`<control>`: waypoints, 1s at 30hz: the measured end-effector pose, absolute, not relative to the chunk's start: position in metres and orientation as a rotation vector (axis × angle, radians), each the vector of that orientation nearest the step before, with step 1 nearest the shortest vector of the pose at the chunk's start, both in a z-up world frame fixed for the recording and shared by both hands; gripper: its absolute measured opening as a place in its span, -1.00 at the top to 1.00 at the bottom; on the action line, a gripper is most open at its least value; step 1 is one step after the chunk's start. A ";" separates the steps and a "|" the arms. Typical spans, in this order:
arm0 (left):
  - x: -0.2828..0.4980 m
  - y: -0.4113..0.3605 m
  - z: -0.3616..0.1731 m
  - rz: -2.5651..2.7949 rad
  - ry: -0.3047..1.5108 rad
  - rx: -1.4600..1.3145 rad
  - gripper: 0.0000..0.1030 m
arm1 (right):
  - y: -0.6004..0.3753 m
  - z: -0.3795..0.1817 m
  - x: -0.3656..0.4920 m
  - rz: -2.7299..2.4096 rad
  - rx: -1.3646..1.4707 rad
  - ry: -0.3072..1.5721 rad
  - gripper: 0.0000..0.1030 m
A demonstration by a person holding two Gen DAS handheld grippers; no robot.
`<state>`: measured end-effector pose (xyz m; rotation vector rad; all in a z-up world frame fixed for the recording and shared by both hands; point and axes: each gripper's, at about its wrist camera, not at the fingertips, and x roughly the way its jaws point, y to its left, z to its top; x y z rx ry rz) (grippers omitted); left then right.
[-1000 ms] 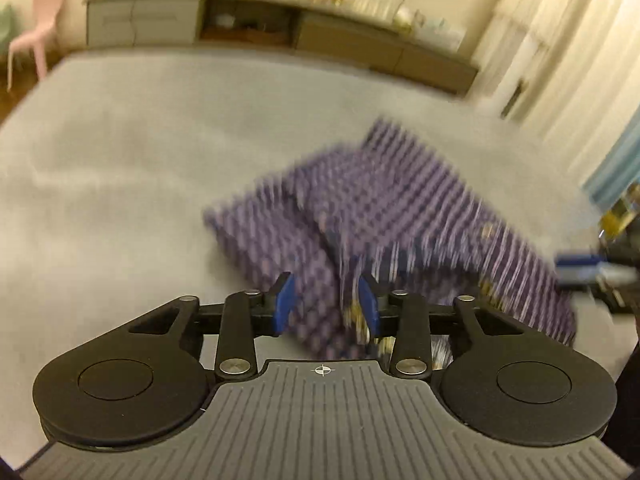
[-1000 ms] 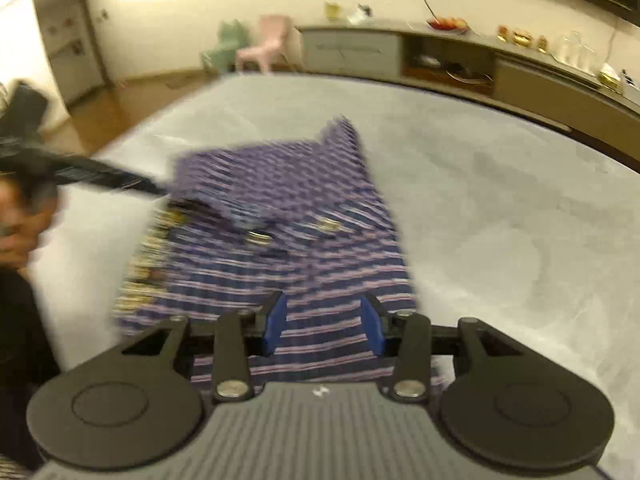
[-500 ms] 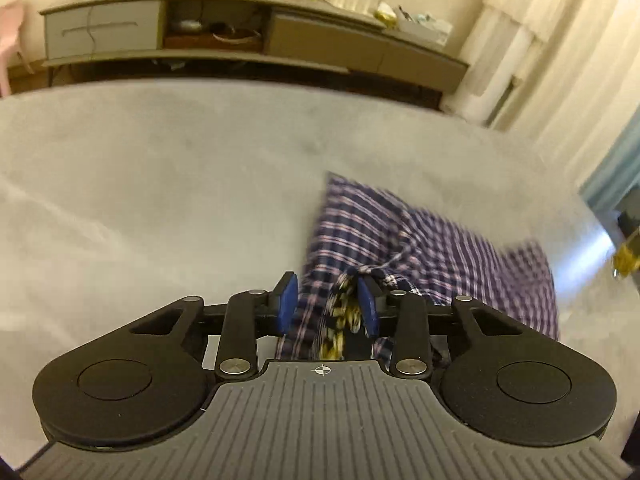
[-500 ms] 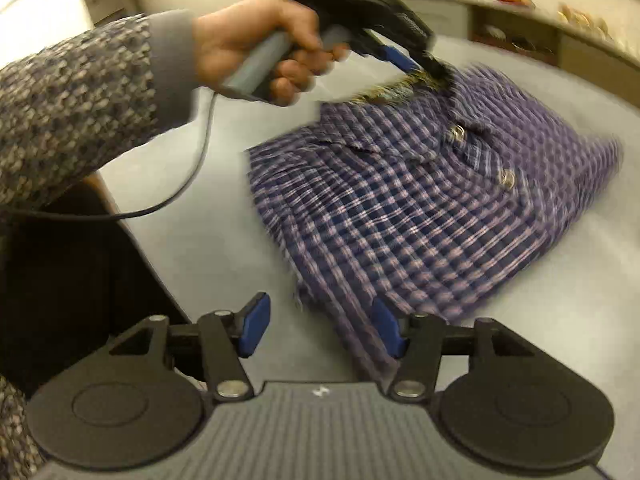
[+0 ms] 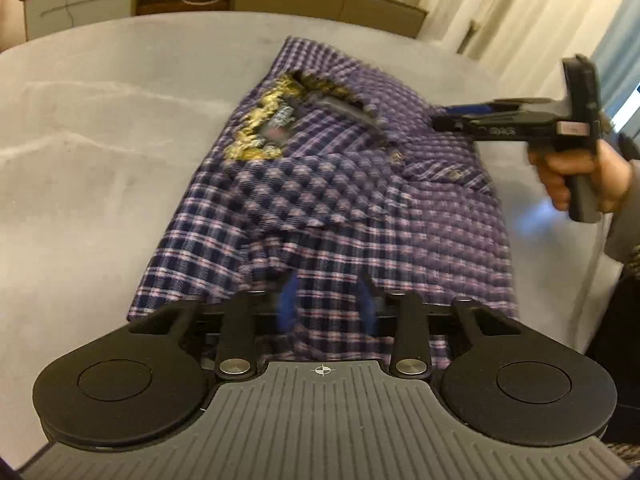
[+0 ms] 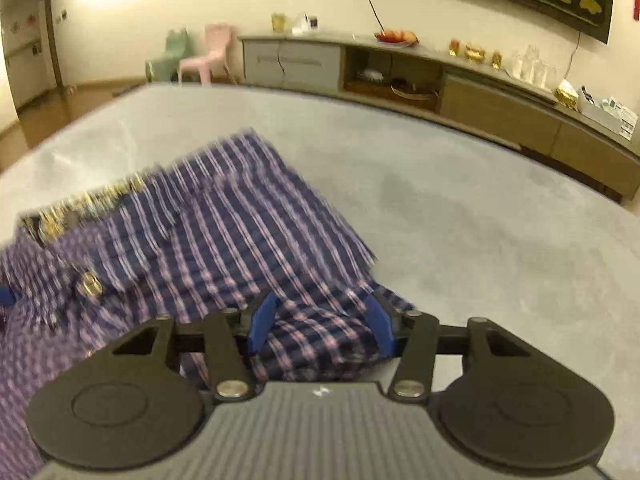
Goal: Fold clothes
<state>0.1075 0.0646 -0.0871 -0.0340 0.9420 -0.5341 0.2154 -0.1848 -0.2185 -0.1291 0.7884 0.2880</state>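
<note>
The left tool [image 5: 326, 300] stands over the near hem of the plaid shirt [image 5: 340, 200]; its jaws are closing, with checked cloth showing in the gap between them, though motion blur hides whether the pads press on it yet. The right tool [image 6: 318, 326] likewise stands over the shirt's near right corner, its jaws also closing with a bunched fold of cloth between the blue pads; contact there cannot be confirmed either. Ahead of both tools the shirt lies roughly folded on the grey surface [image 5: 100, 140], the collar with its yellow patterned lining [image 5: 260, 128] at the far end and a metal button [image 6: 90, 284] to the left of the right tool. In the left wrist view the right tool appears to the right, held in a hand [image 5: 576, 176] beside the collar end. Beyond the surface stands a long sideboard [image 6: 400, 76]. Judged from this layout, the step in hand is taking hold of the lower edge for a further fold. The next move calls for a secure pinch on both corners, then an even lift toward the collar.
</note>
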 end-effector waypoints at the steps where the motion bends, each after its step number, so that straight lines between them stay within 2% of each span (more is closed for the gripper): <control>1: 0.120 0.067 -0.086 -0.499 0.939 -0.015 0.94 | -0.187 -0.214 0.209 0.275 -0.124 0.807 0.03; 2: 0.132 0.070 -0.084 -0.465 0.937 0.004 1.00 | -0.189 -0.210 0.205 0.252 -0.117 0.852 0.03; 6: 0.185 0.086 -0.078 -0.269 0.853 0.087 1.00 | -0.168 -0.197 0.166 0.373 -0.099 1.009 0.03; 7: 0.192 0.093 -0.074 -0.255 0.839 0.058 0.90 | -0.161 -0.194 0.154 0.445 -0.106 1.021 0.04; 8: 0.199 0.099 -0.070 -0.240 0.825 0.028 0.68 | -0.157 -0.189 0.144 0.486 -0.125 0.992 0.04; 10: 0.200 0.110 -0.059 -0.275 0.801 -0.045 0.50 | -0.161 -0.177 0.142 0.440 -0.115 0.900 0.04; 13: 0.191 0.115 -0.049 -0.341 0.786 -0.108 0.38 | -0.179 -0.174 0.174 0.402 -0.028 0.775 0.03; 16: 0.193 0.117 -0.056 -0.362 0.790 -0.138 0.34 | -0.179 -0.193 0.211 0.421 -0.029 0.765 0.06; 17: 0.195 0.118 -0.060 -0.355 0.794 -0.143 0.33 | -0.176 -0.204 0.221 0.429 -0.036 0.794 0.33; 18: 0.198 0.120 -0.067 -0.341 0.804 -0.150 0.34 | -0.174 -0.215 0.229 0.428 -0.047 0.825 0.76; 19: 0.203 0.124 -0.074 -0.319 0.822 -0.161 0.37 | -0.175 -0.224 0.233 0.386 -0.069 0.858 0.87; 21: 0.211 0.133 -0.082 -0.289 0.846 -0.184 0.45 | -0.187 -0.224 0.236 0.356 -0.022 0.867 0.91; 23: 0.213 0.136 -0.079 -0.306 0.830 -0.195 0.40 | -0.195 -0.220 0.236 0.327 0.003 0.869 0.88; 28: 0.197 0.128 -0.053 -0.435 0.730 -0.162 0.26 | -0.187 -0.204 0.213 0.380 0.079 0.789 0.63; 29: 0.195 0.125 -0.053 -0.452 0.721 -0.145 0.23 | -0.183 -0.201 0.210 0.404 0.075 0.769 0.31; 30: 0.196 0.123 -0.056 -0.451 0.723 -0.127 0.23 | -0.178 -0.199 0.208 0.427 0.068 0.752 0.14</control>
